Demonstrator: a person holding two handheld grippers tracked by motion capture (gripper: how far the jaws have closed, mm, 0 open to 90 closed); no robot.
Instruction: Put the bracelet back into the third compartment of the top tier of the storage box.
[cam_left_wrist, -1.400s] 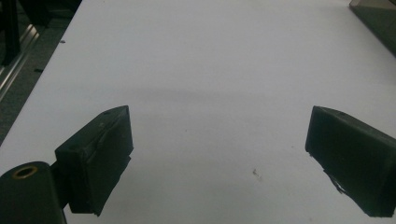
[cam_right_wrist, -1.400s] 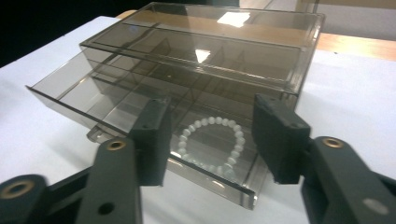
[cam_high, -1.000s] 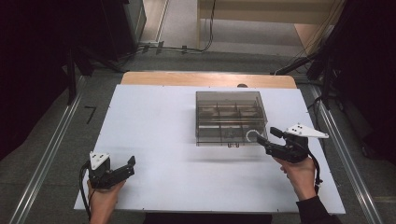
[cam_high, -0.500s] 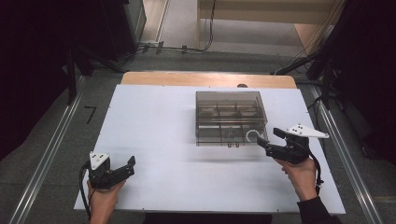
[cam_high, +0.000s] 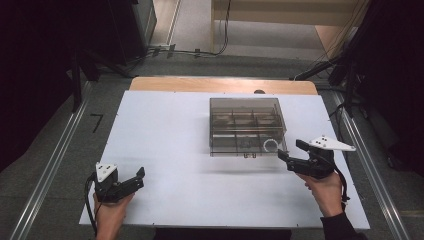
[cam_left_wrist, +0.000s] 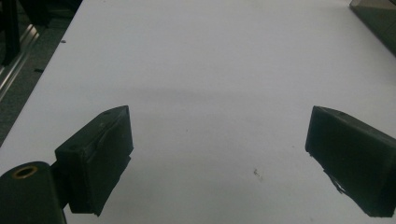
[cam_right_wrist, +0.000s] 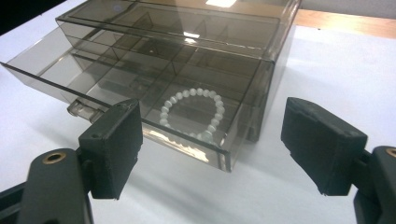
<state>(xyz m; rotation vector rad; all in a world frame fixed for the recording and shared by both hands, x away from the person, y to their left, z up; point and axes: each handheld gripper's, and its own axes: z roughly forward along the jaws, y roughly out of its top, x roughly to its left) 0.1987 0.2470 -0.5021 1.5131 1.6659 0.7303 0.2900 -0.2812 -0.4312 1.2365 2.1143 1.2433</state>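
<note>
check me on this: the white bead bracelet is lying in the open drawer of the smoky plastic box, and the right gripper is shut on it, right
Not quite. The bracelet does lie in the open drawer of the smoky plastic box, but the right gripper is not shut on it. Its jaws have just been opening and stand wide apart in front of the drawer, nothing between them, as the right gripper view shows.

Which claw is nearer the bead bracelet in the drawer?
Right. The right claw sits open just off the bracelet; the left claw rests far off at the table's near left.
</note>
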